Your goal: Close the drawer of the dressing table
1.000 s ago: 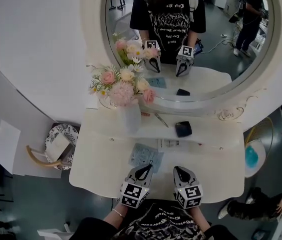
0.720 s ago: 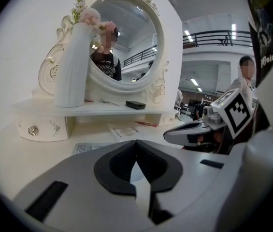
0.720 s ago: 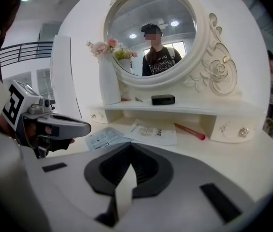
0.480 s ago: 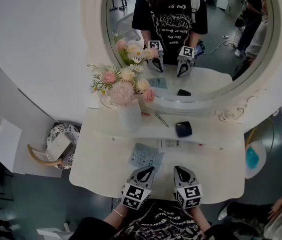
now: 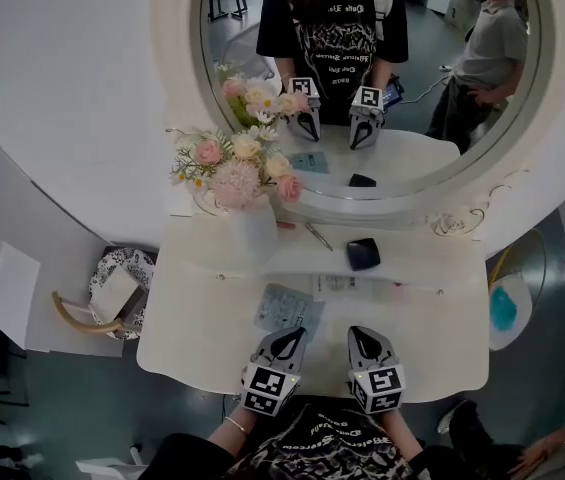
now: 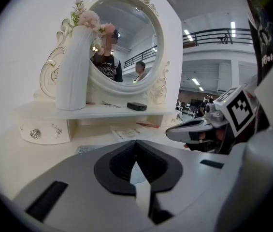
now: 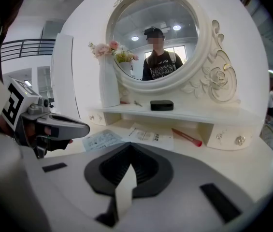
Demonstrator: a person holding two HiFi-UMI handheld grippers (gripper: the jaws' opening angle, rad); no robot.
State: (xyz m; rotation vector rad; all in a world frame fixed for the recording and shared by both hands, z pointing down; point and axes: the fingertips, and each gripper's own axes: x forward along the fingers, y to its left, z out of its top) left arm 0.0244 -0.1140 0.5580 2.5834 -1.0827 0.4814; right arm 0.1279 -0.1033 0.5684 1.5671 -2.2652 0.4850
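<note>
Two claws, left gripper (image 6: 136, 151) and right gripper (image 7: 129, 153), pinched shut on nothing, parked side by side over the near edge of the dressing table (image 5: 432, 353), shut probably for pushing rather than grabbing. Only drawers in sight: knobbed left drawer (image 6: 37, 132) and right drawer (image 7: 230, 139) under the shelf (image 7: 194, 114), well apart from the tips; can't tell if open or flush, and nothing visible below the tabletop's front edge.

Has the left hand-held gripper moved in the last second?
No. The left hand-held gripper keeps its tip at the near edge of the pale blue printed paper sheet.
</note>
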